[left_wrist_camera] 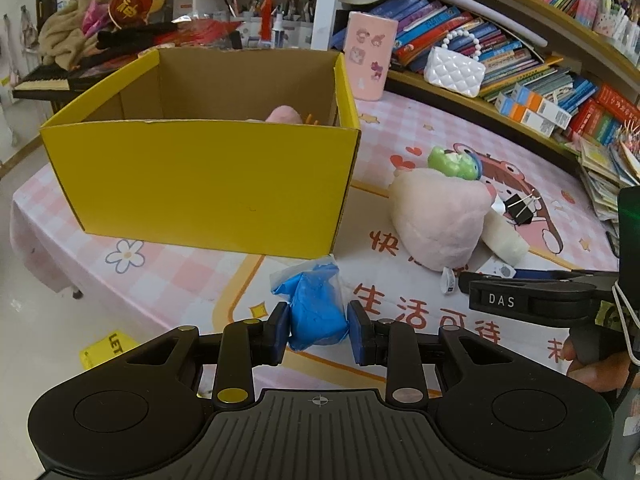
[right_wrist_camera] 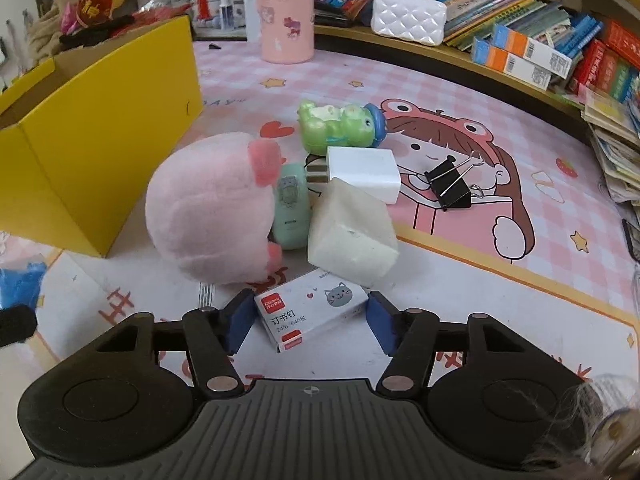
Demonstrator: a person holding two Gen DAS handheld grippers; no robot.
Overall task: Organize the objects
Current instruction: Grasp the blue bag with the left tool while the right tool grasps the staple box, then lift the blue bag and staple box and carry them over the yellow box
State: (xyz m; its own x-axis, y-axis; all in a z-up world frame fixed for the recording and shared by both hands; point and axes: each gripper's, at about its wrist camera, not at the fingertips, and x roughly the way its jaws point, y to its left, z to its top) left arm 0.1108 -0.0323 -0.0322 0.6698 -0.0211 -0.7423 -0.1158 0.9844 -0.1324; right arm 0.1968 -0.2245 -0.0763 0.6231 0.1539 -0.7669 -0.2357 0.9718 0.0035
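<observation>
My left tongs (left_wrist_camera: pixel 318 330) are clamped on the blue clay in its plastic wrap (left_wrist_camera: pixel 316 308), both pads pressing its sides, above the worktop (left_wrist_camera: pixel 180 276) near its front edge. The yellow box (left_wrist_camera: pixel 200 176) stands just behind, a pink thing showing inside. My right tongs (right_wrist_camera: pixel 308 320) are spread wide around the staple box (right_wrist_camera: pixel 310 310), pads at its ends, though I can't tell if they touch. Just beyond lie the pink plush (right_wrist_camera: pixel 212 208), white block (right_wrist_camera: pixel 352 236), charger (right_wrist_camera: pixel 362 172), green frog toy (right_wrist_camera: pixel 340 124) and binder clip (right_wrist_camera: pixel 450 184).
</observation>
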